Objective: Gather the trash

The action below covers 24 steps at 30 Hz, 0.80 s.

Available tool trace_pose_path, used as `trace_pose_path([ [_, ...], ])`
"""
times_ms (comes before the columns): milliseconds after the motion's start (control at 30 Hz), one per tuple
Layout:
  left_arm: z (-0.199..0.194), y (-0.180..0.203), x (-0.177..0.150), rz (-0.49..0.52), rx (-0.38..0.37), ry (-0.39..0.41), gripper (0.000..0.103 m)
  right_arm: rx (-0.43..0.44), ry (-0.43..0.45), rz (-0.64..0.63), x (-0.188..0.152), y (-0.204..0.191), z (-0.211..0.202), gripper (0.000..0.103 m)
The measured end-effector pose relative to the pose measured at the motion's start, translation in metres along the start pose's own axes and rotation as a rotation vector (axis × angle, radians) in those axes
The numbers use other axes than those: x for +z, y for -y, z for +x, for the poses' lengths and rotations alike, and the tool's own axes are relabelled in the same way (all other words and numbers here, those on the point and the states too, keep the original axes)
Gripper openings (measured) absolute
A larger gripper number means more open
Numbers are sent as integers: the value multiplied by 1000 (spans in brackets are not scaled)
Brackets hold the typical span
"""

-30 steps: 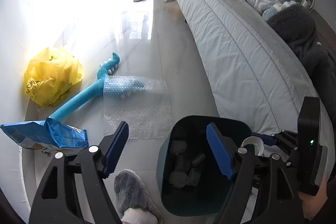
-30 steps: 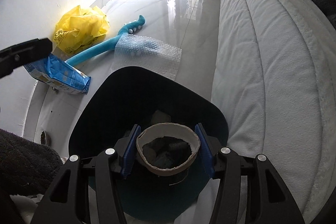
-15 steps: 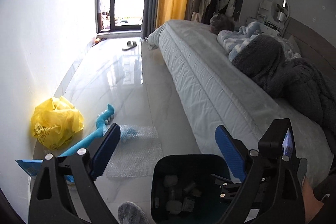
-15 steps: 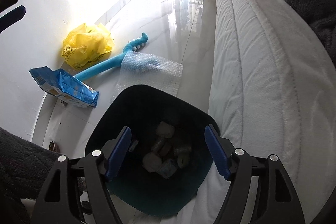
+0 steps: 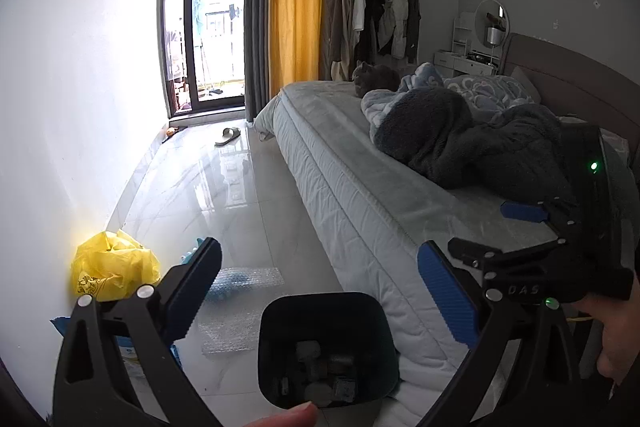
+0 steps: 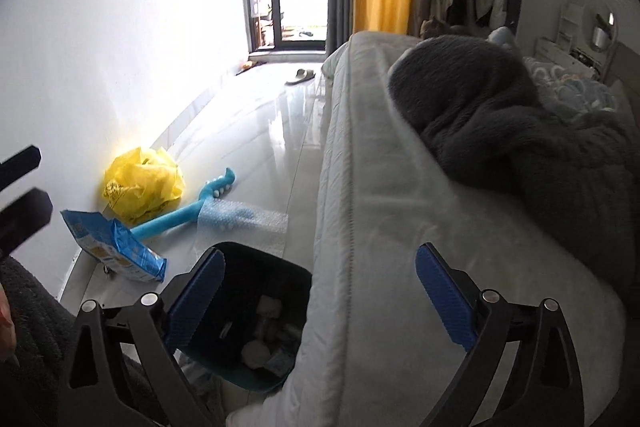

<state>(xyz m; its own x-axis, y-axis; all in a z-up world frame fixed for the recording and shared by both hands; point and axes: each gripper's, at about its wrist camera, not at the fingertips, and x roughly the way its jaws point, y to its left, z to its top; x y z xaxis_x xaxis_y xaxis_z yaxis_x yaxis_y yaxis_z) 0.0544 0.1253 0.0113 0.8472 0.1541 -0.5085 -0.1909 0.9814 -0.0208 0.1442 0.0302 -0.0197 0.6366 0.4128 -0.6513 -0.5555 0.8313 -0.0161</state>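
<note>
Dark teal trash bin (image 6: 256, 331) on the floor against the bed (image 6: 380, 227), part filled.

Pale crumpled scraps lie in its bottom. The left gripper (image 5: 320, 291) and right gripper (image 6: 320, 295) have both just been opening; their jaws stand wide apart, empty. A yellow bag (image 6: 142, 187), blue packet (image 6: 116, 247) and bubble wrap (image 6: 248, 227) lie beyond.

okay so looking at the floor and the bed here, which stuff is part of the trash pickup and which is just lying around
Part of the job:
- dark bin, scraps already inside
- yellow plastic bag
- blue snack packet
- bubble wrap sheet

Just lying about:
- blue long-handled brush, partly under the wrap; probably not trash
- slipper by the window
- grey blanket on the bed
- clothes rack
</note>
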Motion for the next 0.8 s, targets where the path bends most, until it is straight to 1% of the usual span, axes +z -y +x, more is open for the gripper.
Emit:
trace_pose_path([
  [167,-17,23,-4,4,6,16,100,-69,95,53,-15,33,-60,99],
  [333,-31,34,-13,-20,27,34,100,-144,194,104,-36,64,-117,100],
  [433,-33,44,-19,-36,-10,23,100,-186,243,134,-50,82,-146,100],
  [500,-35,54,-20,-22,-20,17,100,-211,261,172,-64,94,-162,100],
  [600,-44,65,-21,-2,-18,40,100,-219,278,225,-85,106,-176,100],
  [633,-46,67,-22,1,-23,41,100,-210,283,229,-90,108,-178,100],
  [700,-49,70,-25,2,-32,43,100,-183,301,219,-94,108,-182,100],
  [800,-49,71,-28,7,-31,44,100,-166,293,191,-97,108,-180,100],
])
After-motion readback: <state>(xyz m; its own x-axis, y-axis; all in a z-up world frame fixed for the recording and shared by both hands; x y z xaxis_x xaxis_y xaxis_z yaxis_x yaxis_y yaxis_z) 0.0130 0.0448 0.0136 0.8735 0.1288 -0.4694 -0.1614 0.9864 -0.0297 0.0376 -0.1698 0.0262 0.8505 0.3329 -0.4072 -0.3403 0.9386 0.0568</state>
